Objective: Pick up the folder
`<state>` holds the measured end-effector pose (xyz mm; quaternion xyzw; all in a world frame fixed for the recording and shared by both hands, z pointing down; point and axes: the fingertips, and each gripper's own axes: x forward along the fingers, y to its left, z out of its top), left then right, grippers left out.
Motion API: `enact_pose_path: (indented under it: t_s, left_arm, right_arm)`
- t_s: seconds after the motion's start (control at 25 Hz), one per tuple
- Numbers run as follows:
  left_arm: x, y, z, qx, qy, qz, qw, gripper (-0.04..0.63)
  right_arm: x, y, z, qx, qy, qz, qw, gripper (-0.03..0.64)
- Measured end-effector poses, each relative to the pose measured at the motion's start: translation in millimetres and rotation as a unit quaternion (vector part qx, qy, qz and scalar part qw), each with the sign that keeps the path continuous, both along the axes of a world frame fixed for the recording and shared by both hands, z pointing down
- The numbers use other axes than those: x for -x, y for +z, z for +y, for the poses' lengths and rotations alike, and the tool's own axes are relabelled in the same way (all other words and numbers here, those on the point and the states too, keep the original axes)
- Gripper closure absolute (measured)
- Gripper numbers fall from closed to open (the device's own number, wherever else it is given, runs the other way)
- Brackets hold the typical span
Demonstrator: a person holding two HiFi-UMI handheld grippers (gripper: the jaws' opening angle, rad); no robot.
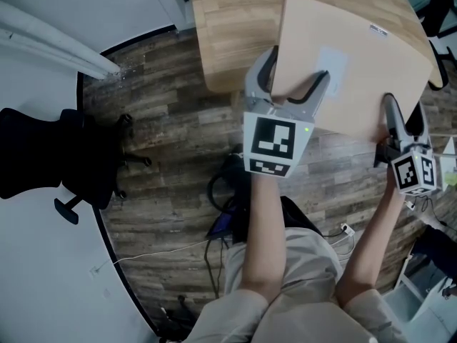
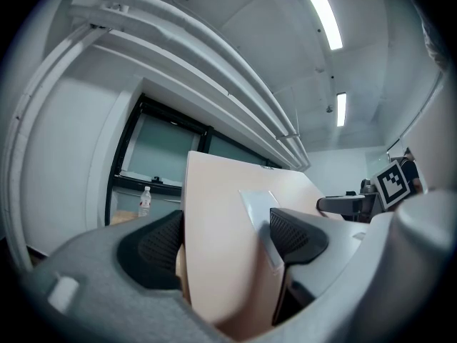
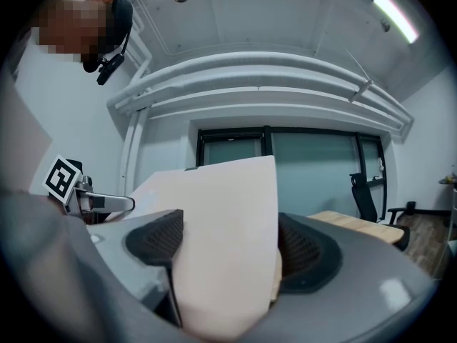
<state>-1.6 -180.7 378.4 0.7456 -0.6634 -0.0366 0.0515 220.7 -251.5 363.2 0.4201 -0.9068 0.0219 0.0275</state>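
While the left claw [image 1: 296, 71] and right claw [image 1: 403, 111] are clamping the folder [image 1: 343, 56], tilted above the worktop's [image 1: 228, 27] near edge, uneven pulling is risking buckling it or slipping a shallow grip.

Beige folder [image 1: 343, 63] aloft above the wooden table [image 1: 228, 27], slightly bowed

Wooden table [image 1: 228, 34] mostly hidden; plank floor [image 1: 171, 156] carries office chair [image 1: 57, 159], apparently cables [image 1: 221, 191].
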Motion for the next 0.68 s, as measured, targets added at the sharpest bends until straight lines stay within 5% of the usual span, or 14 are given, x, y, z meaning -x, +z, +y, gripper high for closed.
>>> enact_pose_path:
  t_s: [0.68]
  left_arm:
    - [0.8, -5.8, 1.7, -0.004, -0.001, -0.006, 1.0000, 0.209]
  right_arm:
    - [5.8, -6.4, 3.2, -0.007, -0.009, -0.004, 1.000, 0.207]
